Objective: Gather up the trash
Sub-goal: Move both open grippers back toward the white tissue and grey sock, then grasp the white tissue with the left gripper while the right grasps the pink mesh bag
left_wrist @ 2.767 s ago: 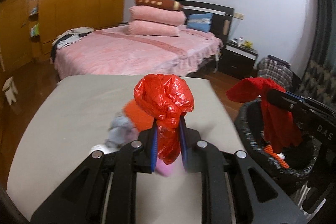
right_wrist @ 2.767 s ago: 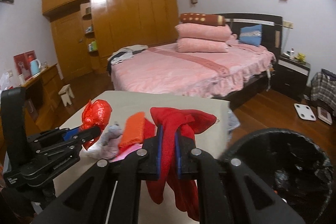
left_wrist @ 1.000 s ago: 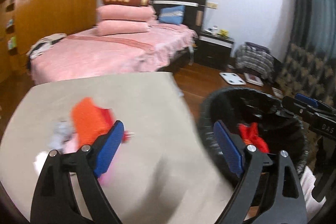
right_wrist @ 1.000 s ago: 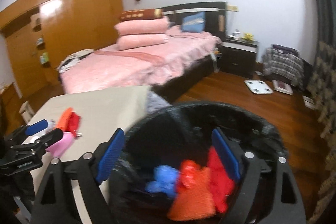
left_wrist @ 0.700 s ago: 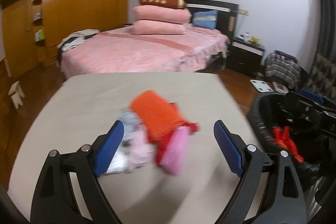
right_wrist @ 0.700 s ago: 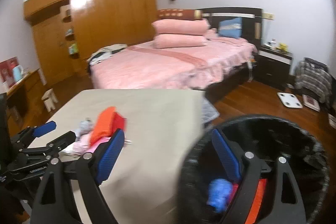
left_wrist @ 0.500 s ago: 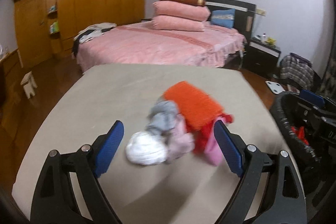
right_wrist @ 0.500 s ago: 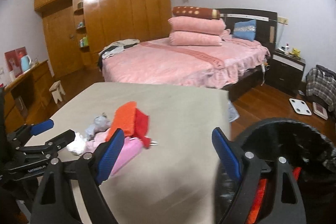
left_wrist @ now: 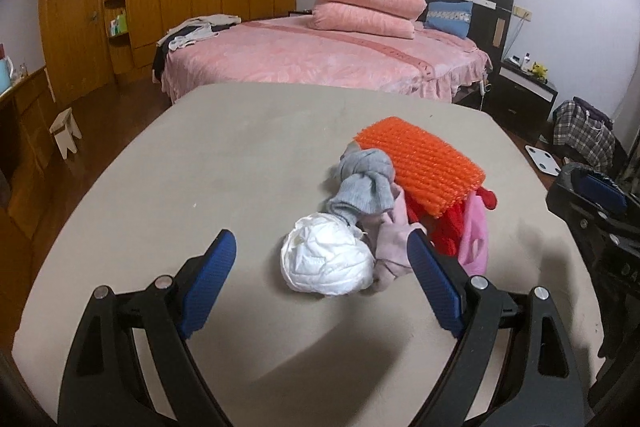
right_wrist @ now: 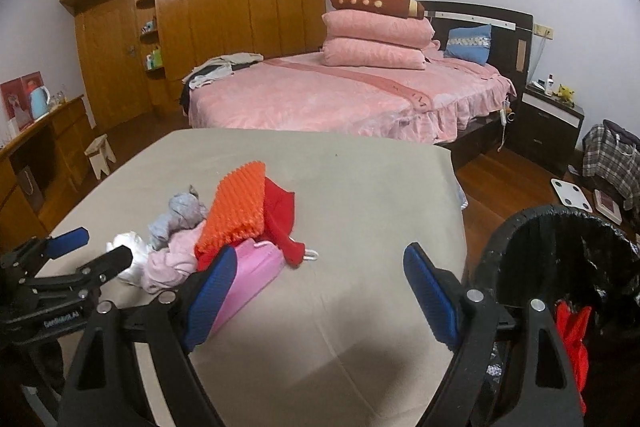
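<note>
Beige surface [left_wrist: 224, 163] fills both views. Left hand-held gripper [left_wrist: 320, 283], spread wide and empty, frames a white wad [left_wrist: 326, 261] just ahead. Right hand-held gripper [right_wrist: 316, 295], equally wide and empty, alone shows the black bin [right_wrist: 560, 227] at its right, red scraps inside.

orange ribbed sponge [left_wrist: 420, 167], grey sock [left_wrist: 362, 187], white wad [left_wrist: 326, 261], pink pouch [right_wrist: 250, 275], black bin [right_wrist: 560, 227].

left gripper [left_wrist: 322, 269] | right gripper [right_wrist: 316, 287] | black frames | blue ribbed pads | silver screws
</note>
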